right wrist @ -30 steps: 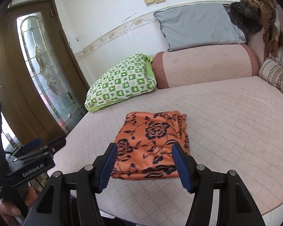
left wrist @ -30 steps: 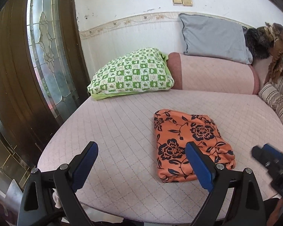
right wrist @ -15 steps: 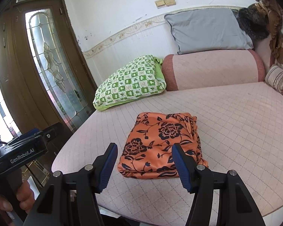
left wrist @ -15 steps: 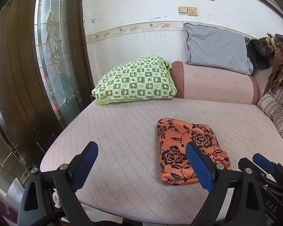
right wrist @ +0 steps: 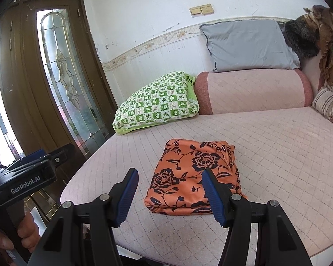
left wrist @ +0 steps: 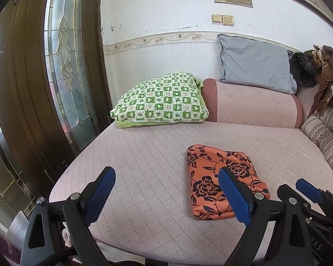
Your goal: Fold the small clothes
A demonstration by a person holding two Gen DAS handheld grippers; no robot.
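Observation:
An orange garment with a black flower print (left wrist: 222,182) lies folded into a compact rectangle on the pink quilted bed (left wrist: 144,159). It also shows in the right wrist view (right wrist: 193,175). My left gripper (left wrist: 166,190) is open and empty, held near the bed's front edge, left of the garment. My right gripper (right wrist: 169,192) is open and empty, just in front of the garment's near edge. The right gripper also shows at the lower right of the left wrist view (left wrist: 308,188), and the left gripper at the left of the right wrist view (right wrist: 40,157).
A green checked pillow (left wrist: 162,102) lies at the back left of the bed, beside a pink bolster (left wrist: 253,104) with a grey pillow (left wrist: 255,64) on it. Striped cushions (left wrist: 324,133) line the right side. A wooden door with glass panels (left wrist: 62,66) stands at the left.
Both grippers have drawn back and risen away from the folded garment, so it looks smaller and farther. Both stay open. The garment has not moved.

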